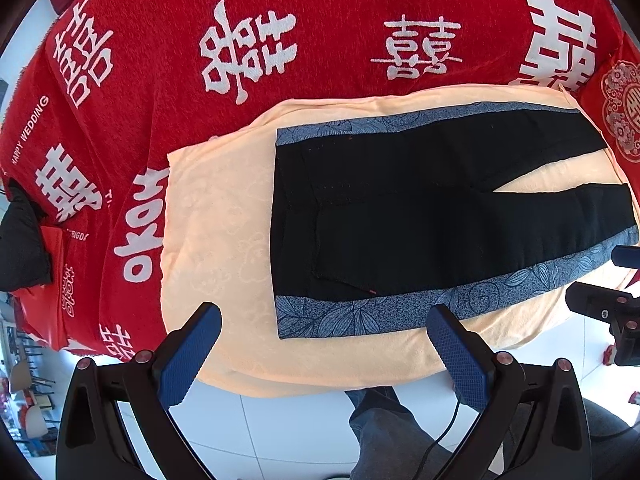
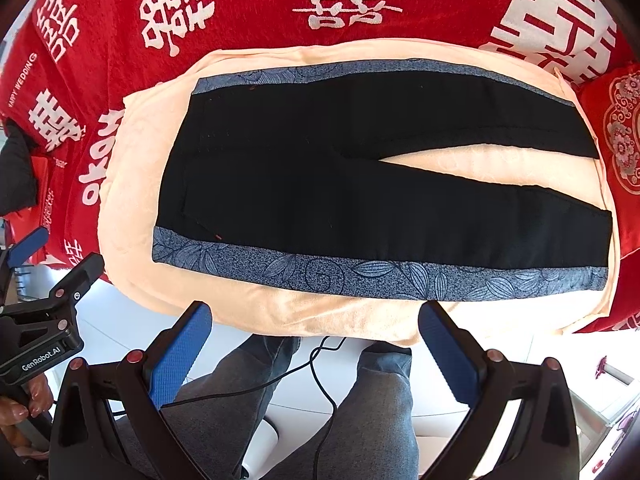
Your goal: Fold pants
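Observation:
Black pants (image 1: 400,220) with blue-grey leaf-patterned side stripes lie flat and spread on a cream towel (image 1: 224,216), waistband to the left, the two legs pointing right with a gap between them. They also show in the right wrist view (image 2: 320,184). My left gripper (image 1: 324,320) is open and empty, hovering above the near edge of the towel by the waist corner. My right gripper (image 2: 316,316) is open and empty, above the near edge of the towel (image 2: 132,184), near the lower leg's stripe.
A red blanket with white characters (image 1: 280,40) covers the bed under the towel. A red patterned cushion (image 2: 616,136) lies at the right. The person's legs in grey trousers (image 2: 360,400) and a black cable (image 2: 320,376) are below, over a white floor.

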Action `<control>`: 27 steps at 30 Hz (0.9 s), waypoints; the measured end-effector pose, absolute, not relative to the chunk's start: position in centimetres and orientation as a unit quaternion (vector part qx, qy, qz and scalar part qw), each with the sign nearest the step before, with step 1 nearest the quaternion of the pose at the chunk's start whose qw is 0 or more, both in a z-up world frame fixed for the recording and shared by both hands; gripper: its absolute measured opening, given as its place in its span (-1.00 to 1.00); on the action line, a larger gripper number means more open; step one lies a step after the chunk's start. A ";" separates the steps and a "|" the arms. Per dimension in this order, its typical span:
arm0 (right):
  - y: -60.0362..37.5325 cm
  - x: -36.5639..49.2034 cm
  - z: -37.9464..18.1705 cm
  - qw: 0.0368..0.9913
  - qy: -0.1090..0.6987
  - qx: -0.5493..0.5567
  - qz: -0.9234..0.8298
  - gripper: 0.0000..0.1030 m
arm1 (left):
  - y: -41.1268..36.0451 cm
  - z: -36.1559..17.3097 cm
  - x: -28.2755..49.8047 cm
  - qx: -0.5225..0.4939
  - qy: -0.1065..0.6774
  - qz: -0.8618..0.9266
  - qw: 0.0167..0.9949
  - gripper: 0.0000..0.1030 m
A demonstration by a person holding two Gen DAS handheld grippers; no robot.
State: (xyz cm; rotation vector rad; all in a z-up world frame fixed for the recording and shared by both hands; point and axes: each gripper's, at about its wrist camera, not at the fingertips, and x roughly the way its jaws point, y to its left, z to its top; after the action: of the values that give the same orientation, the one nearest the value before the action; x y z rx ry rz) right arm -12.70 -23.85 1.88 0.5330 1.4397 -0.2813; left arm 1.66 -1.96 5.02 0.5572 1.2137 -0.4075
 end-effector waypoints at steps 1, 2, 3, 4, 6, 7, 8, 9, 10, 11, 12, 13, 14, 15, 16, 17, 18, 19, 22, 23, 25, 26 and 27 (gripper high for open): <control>-23.8 -12.6 1.9 0.711 0.648 0.240 -0.126 1.00 | -2.1 5.1 1.6 0.257 0.557 -0.189 0.767 1.00; -23.9 -12.6 1.9 0.713 0.648 0.239 -0.124 1.00 | -2.2 5.1 1.5 0.258 0.556 -0.190 0.767 1.00; -23.8 -12.5 1.9 0.714 0.648 0.237 -0.122 1.00 | -2.4 5.2 1.4 0.260 0.554 -0.190 0.767 1.00; -23.8 -12.4 1.9 0.715 0.648 0.236 -0.120 1.00 | -2.6 5.1 1.3 0.263 0.554 -0.190 0.767 1.00; -23.9 -12.4 2.0 0.717 0.647 0.231 -0.114 1.00 | -3.0 5.1 1.1 0.266 0.554 -0.190 0.766 1.00; -24.0 -12.3 1.9 0.718 0.647 0.230 -0.113 1.00 | -3.1 5.1 1.0 0.268 0.554 -0.188 0.766 1.00; -24.1 -12.4 1.9 0.719 0.647 0.230 -0.110 1.00 | -3.3 5.1 0.8 0.270 0.553 -0.186 0.766 1.00; -24.3 -12.4 1.9 0.719 0.647 0.231 -0.108 1.00 | -3.5 5.1 0.7 0.270 0.553 -0.183 0.766 1.00; -24.5 -12.4 1.9 0.719 0.647 0.232 -0.105 1.00 | -3.7 5.2 0.6 0.270 0.553 -0.181 0.767 1.00; -24.6 -12.5 1.8 0.719 0.647 0.232 -0.103 1.00 | -3.8 5.2 0.5 0.270 0.554 -0.180 0.767 1.00; -24.9 -12.5 1.7 0.718 0.648 0.232 -0.100 1.00 | -4.0 5.2 0.3 0.270 0.554 -0.178 0.767 1.00; -25.2 -12.6 1.7 0.718 0.648 0.233 -0.098 1.00 | -4.2 5.2 0.2 0.271 0.555 -0.176 0.766 1.00; -25.4 -12.6 1.7 0.719 0.648 0.234 -0.096 1.00 | -4.4 5.2 0.0 0.271 0.555 -0.174 0.766 1.00; -25.7 -12.6 1.8 0.719 0.647 0.234 -0.093 1.00 | -4.6 5.3 -0.1 0.271 0.557 -0.173 0.766 1.00; -25.9 -12.7 1.8 0.720 0.647 0.235 -0.091 1.00 | -4.8 5.3 -0.3 0.269 0.559 -0.171 0.765 1.00; -26.1 -12.8 1.8 0.720 0.647 0.235 -0.089 1.00 | -4.9 5.4 -0.6 0.266 0.562 -0.169 0.765 1.00; -26.4 -12.9 1.8 0.721 0.646 0.235 -0.086 1.00 | -5.0 5.4 -0.7 0.261 0.565 -0.165 0.765 1.00; -26.6 -13.1 1.9 0.721 0.647 0.234 -0.083 1.00 | -5.1 5.5 -0.9 0.252 0.570 -0.159 0.766 1.00; -27.5 -14.0 2.0 0.722 0.648 0.232 -0.071 1.00 | -5.0 5.6 -1.6 0.212 0.586 -0.142 0.769 1.00; -27.9 -14.3 2.1 0.723 0.646 0.234 -0.068 1.00 | -5.0 5.6 -1.7 0.201 0.592 -0.136 0.768 1.00; -28.8 -15.2 2.1 0.724 0.643 0.243 -0.058 1.00 | -4.9 5.4 -2.3 0.176 0.601 -0.120 0.770 1.00; -29.2 -15.7 1.9 0.724 0.640 0.251 -0.053 1.00 | -4.8 5.3 -2.6 0.168 0.605 -0.113 0.770 1.00; -29.4 -16.0 1.7 0.724 0.638 0.257 -0.049 1.00 | -4.7 5.2 -2.8 0.161 0.608 -0.106 0.770 1.00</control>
State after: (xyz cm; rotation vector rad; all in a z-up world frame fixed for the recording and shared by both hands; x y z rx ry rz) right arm -16.00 -29.43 1.72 0.5675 1.4089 -0.1074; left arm -2.83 -4.72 5.15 0.3489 1.3183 -0.2305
